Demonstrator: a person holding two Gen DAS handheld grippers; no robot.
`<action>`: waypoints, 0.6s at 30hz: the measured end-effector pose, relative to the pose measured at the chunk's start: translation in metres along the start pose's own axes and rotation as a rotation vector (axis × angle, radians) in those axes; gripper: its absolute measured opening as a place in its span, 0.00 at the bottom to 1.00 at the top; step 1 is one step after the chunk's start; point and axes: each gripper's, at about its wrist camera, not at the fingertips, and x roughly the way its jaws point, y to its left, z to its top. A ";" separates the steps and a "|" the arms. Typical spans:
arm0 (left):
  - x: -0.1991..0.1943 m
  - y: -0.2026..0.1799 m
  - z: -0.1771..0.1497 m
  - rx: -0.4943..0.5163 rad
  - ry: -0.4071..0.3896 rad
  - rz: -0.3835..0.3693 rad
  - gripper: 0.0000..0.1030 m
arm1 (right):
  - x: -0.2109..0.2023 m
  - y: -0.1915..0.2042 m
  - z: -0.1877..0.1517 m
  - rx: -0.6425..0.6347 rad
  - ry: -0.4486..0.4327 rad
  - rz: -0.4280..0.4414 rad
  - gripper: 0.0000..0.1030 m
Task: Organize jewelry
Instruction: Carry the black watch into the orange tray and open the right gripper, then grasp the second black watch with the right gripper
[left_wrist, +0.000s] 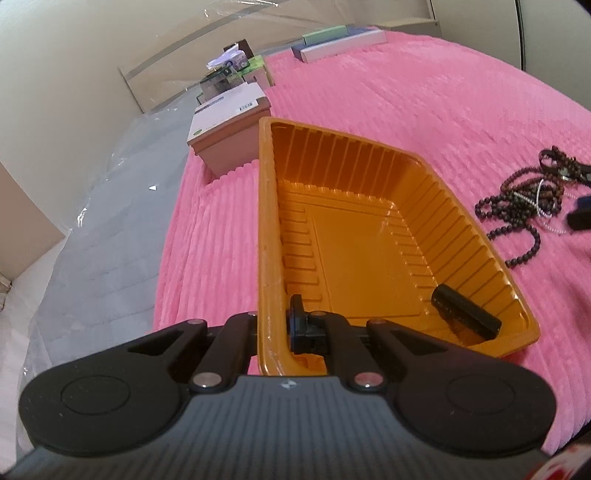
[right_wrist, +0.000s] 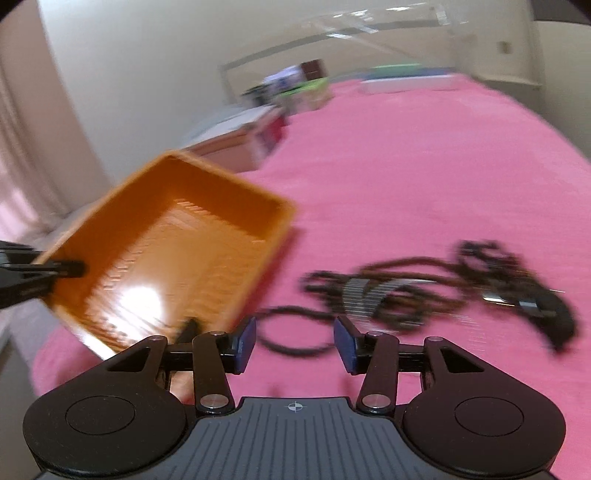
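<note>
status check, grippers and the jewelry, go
Left gripper shut on orange ribbed plastic tray wall. Right gripper open, empty. Dark beaded necklaces tangled on pink blanket.

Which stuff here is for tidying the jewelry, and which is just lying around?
For the job:
- orange tray, its edge pinched by the left gripper
- dark bead necklaces on the pink blanket
- black piece already in the tray
- right gripper, jaws apart

Just lying about:
- boxes at the blanket's far edge

Cream walls (left_wrist: 74, 55) surround a pink-covered bed (left_wrist: 424, 110).
</note>
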 end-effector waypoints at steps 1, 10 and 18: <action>0.001 -0.001 0.001 0.006 0.004 0.002 0.02 | -0.006 -0.012 -0.002 0.008 -0.007 -0.032 0.46; 0.002 -0.006 0.007 0.063 0.033 0.016 0.03 | -0.038 -0.101 -0.011 0.044 -0.033 -0.265 0.47; 0.003 -0.006 0.008 0.069 0.044 0.020 0.03 | -0.020 -0.130 -0.002 -0.076 0.011 -0.299 0.47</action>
